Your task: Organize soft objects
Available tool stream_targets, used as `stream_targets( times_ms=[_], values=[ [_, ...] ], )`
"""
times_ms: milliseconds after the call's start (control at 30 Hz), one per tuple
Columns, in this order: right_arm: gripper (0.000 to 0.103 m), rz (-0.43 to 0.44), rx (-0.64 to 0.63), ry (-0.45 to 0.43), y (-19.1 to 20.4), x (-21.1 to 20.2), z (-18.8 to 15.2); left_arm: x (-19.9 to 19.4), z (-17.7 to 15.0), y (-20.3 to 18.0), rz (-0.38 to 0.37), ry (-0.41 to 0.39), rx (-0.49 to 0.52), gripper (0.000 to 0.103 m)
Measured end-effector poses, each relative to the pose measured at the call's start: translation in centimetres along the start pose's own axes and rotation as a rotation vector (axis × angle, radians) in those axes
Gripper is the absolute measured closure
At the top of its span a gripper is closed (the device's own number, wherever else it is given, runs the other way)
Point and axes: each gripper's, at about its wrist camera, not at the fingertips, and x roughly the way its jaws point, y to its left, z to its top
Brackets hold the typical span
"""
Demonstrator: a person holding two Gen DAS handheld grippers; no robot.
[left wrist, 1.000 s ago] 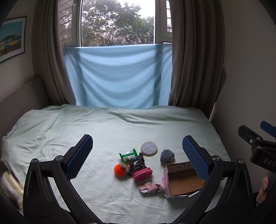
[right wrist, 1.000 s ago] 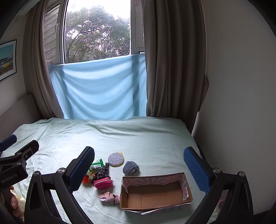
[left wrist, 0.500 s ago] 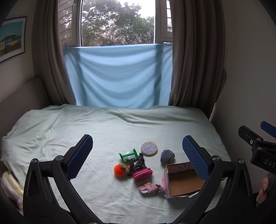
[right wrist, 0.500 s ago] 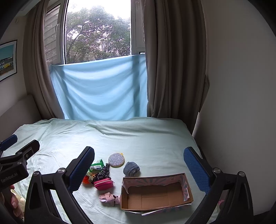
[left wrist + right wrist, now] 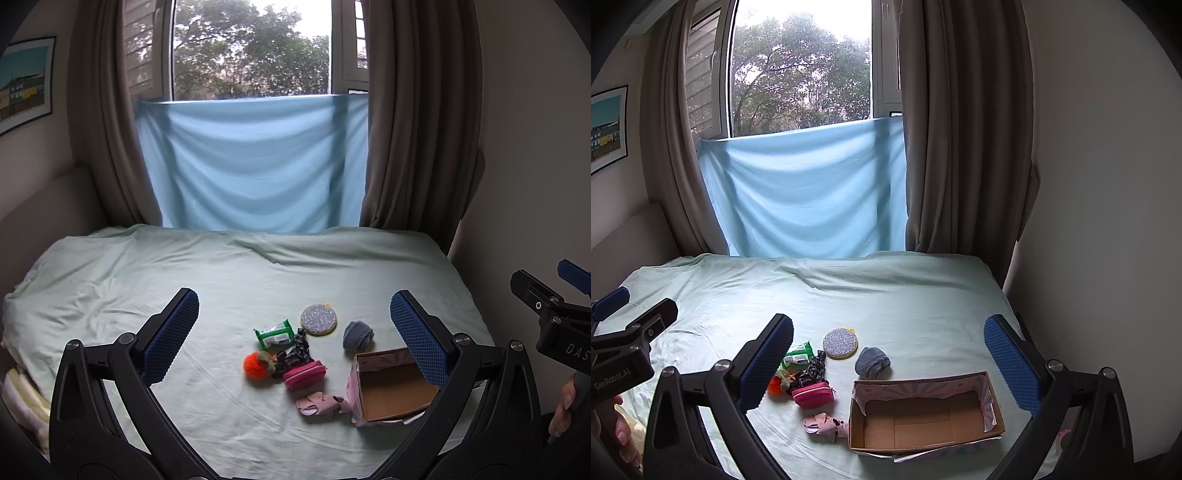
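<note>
Both pairs of blue-padded fingers are spread wide and hold nothing. Left gripper (image 5: 294,332) and right gripper (image 5: 888,362) hang above the near edge of the bed (image 5: 258,273), well short of everything on it.

Seen between the right gripper's fingers, the box (image 5: 925,411) lies nearest, open side up, nothing visible inside. In the left view it sits low on the right, partly behind the right finger (image 5: 419,341). A pink sock (image 5: 825,423) lies crumpled just left of the box, about touching it.

Beyond the sock comes the pink pouch (image 5: 812,394), then a cluster: an orange pompom (image 5: 255,365), a dark patterned scrunchie (image 5: 299,350) and a green wipes pack (image 5: 275,333). From the right wrist, the left finger (image 5: 766,363) partly hides the pompom and the pack.

Farther back lie a grey sock ball (image 5: 872,362), just beyond the box, and a round glittery pad (image 5: 840,343) to its left.

At the bed's far end a blue cloth (image 5: 251,162) hangs across the window (image 5: 251,48), between brown curtains (image 5: 417,122).
</note>
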Motion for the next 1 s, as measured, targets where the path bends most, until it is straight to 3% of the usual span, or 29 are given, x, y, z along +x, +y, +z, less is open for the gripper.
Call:
stream_targets(
  times_ms=[800, 1000],
  values=[
    [0.0, 0.01, 0.007, -0.002, -0.1, -0.1, -0.3, -0.3, -0.7, 0.4, -0.012, 0.004, -0.014, 0.0],
    [0.0, 0.044, 0.007, 0.03, 0.0, 0.0, -0.3, -0.4, -1.2, 2.0, 0.035, 0.042, -0.037, 0.0]
  ],
)
